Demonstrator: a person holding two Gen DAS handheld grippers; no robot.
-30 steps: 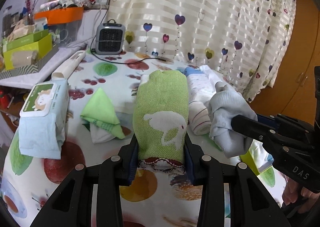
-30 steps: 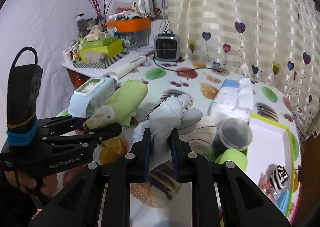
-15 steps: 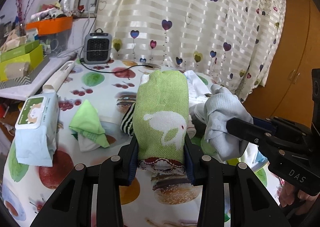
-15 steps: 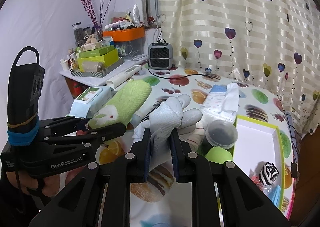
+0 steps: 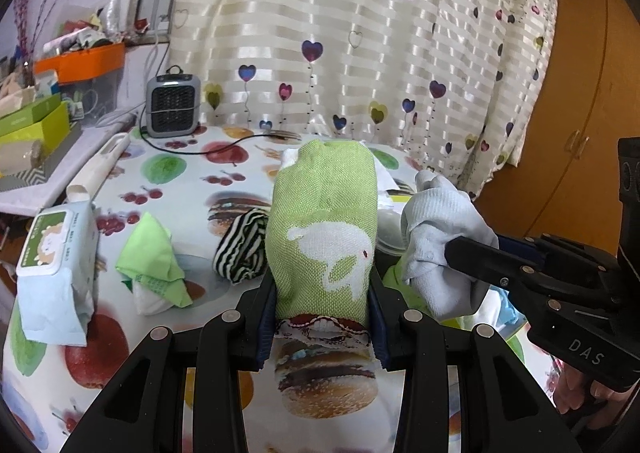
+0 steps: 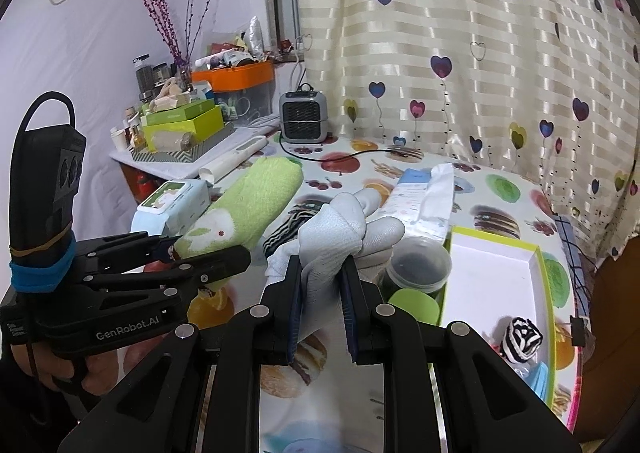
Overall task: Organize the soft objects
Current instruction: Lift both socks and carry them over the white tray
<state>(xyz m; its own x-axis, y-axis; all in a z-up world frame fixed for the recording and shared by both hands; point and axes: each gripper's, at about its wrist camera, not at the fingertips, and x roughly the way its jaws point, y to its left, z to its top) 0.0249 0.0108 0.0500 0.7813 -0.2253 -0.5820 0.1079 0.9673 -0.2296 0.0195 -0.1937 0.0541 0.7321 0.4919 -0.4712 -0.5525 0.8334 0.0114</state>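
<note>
My left gripper (image 5: 322,295) is shut on a rolled green towel (image 5: 324,221) with a white rabbit motif, held up above the fruit-print table (image 5: 180,189). The same green towel (image 6: 248,209) shows at the left of the right wrist view. My right gripper (image 6: 322,293) is shut on a pale grey glove (image 6: 340,229), seen too as the grey glove (image 5: 436,229) on the right of the left wrist view. A striped black-and-white cloth (image 5: 240,249) and a folded green cloth (image 5: 154,269) lie on the table. A green-rimmed white box (image 6: 496,277) holds another striped roll (image 6: 520,339).
A wipes pack (image 5: 56,273) lies at the left edge, a small heater (image 5: 173,105) with its cable stands at the back. A tissue pack (image 6: 424,197), a lidded cup (image 6: 416,265) and a green cup (image 6: 412,305) sit by the box. A cluttered side shelf (image 6: 184,133) stands left.
Both grippers rose a little and swung right with their loads. The striped cloth came into view beside the green towel, and the box with its striped roll shows more fully.
</note>
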